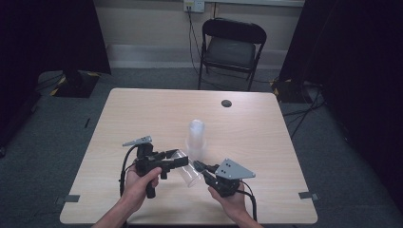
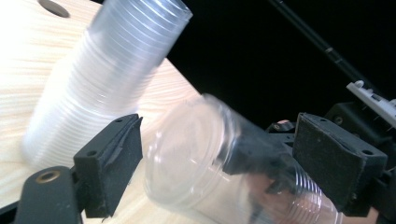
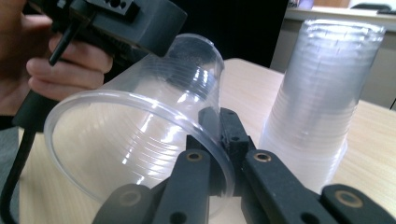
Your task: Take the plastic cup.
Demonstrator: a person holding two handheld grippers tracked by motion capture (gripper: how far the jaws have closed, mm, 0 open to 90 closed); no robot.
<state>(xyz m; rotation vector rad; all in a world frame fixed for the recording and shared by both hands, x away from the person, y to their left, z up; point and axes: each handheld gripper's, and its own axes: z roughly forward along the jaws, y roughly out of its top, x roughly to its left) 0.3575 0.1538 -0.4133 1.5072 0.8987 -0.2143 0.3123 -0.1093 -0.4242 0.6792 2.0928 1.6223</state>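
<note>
A person sits at a pale wooden bench (image 1: 142, 109) with a hand-held gripper in each hand. Between the two, low over the near middle of the bench, is a single clear plastic cup (image 1: 187, 171), lying on its side. Just beyond it stands a tall stack of the same cups (image 1: 196, 137), upside down, with the wide rims on the bench.

The right gripper (image 1: 202, 167) is closed on the cup's rim: in the right gripper view, one jaw sits inside the mouth and the other outside, pinching the thin wall (image 3: 212, 154) between them. The left gripper (image 1: 183, 160) is at the cup's narrow base end. In the left gripper view its jaws stand wide, one on each side of the cup (image 2: 219, 158), and neither pad appears to press on it.

The cup's long axis runs roughly level, from the left gripper toward the right. Its open mouth faces the right gripper and its closed base faces the left.

The cup looks very light, thin and springy. It would likely buckle or crack under a hard squeeze, and its smooth wall looks slippery. The rolled rim and the ribbed band near the base seem the firmest places to hold.
</note>
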